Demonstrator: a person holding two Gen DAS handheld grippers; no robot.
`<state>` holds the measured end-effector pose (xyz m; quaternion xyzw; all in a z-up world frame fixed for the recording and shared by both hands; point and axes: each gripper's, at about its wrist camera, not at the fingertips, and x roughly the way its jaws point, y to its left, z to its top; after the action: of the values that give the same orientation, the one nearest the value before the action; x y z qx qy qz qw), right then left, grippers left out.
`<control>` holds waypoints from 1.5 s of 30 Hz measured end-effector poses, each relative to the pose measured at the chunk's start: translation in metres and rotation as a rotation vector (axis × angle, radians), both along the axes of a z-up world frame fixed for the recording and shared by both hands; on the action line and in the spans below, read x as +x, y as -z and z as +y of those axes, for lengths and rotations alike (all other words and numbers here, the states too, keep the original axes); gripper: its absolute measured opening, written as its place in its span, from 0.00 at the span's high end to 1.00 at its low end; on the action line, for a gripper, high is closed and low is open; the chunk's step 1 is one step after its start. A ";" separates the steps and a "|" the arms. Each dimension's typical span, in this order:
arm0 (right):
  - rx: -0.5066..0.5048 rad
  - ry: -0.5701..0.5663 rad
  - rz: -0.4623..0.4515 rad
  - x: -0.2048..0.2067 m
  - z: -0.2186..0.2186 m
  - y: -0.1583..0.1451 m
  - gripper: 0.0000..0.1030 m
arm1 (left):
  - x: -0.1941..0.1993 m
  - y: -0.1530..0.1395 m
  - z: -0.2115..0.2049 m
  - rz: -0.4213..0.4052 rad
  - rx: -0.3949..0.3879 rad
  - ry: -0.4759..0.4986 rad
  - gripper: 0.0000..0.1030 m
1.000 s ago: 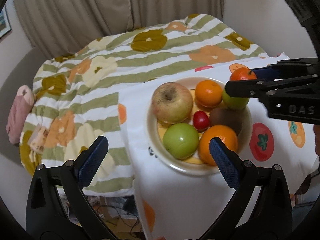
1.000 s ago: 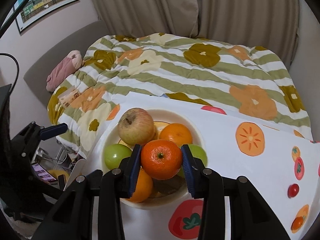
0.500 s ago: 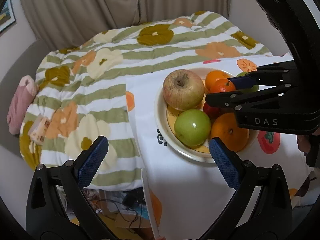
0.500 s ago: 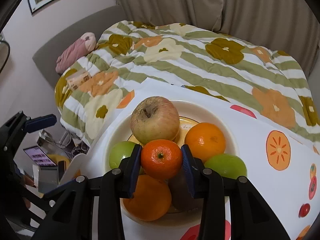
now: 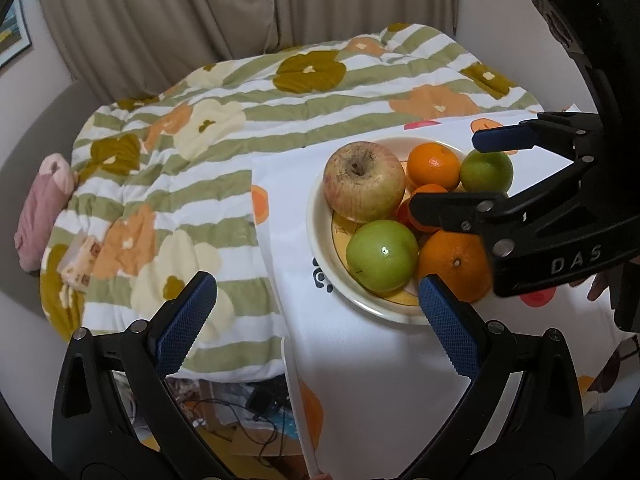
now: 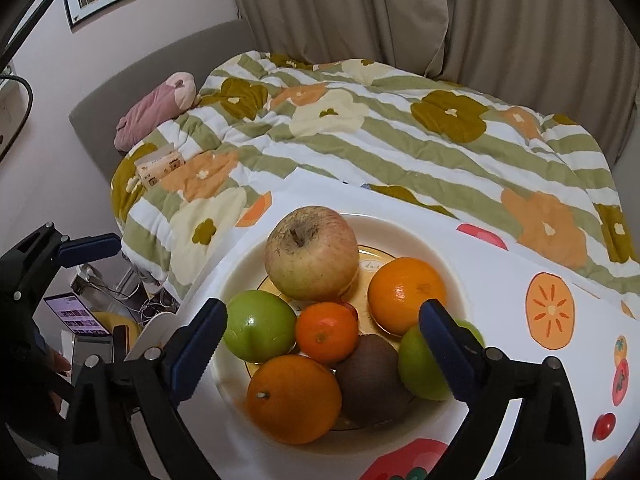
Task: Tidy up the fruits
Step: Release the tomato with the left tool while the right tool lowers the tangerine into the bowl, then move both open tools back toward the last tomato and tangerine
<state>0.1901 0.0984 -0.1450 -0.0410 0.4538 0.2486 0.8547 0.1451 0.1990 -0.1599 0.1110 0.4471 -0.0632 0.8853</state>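
A cream plate (image 6: 420,236) on the fruit-print cloth holds a big apple (image 6: 311,253), two green apples (image 6: 259,326), two oranges (image 6: 406,294), a kiwi (image 6: 372,380) and a small mandarin (image 6: 326,332) resting in the middle of the pile. My right gripper (image 6: 322,338) is open, its fingers wide on either side of the mandarin and not touching it. It also shows in the left wrist view (image 5: 456,168) over the plate (image 5: 320,240). My left gripper (image 5: 316,320) is open and empty, in front of the plate at the table's left edge.
The white tablecloth (image 6: 560,360) has printed fruit. Beyond it lies a bed with a flowered striped quilt (image 6: 380,128) and a pink plush (image 6: 154,110). A laptop and cables (image 6: 76,316) lie on the floor at left.
My right gripper lowered the mandarin onto the fruit pile and opened, letting it go. My left gripper drifted slightly left, staying open.
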 end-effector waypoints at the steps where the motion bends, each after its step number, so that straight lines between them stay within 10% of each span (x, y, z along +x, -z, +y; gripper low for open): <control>1: 0.005 0.001 0.001 0.000 -0.002 -0.001 0.07 | -0.001 0.000 -0.001 0.001 0.000 -0.002 0.00; 19: 0.002 0.083 -0.056 -0.030 -0.060 -0.056 0.06 | -0.019 -0.050 -0.046 -0.057 -0.038 -0.022 0.00; 45: -0.020 0.499 -0.052 -0.127 -0.286 -0.086 0.06 | -0.025 -0.069 -0.243 -0.068 -0.080 0.259 0.00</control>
<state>0.0629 -0.1877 -0.0589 0.0573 0.4304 0.0243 0.9005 0.1197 -0.0436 -0.0908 0.1345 0.3958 -0.1911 0.8881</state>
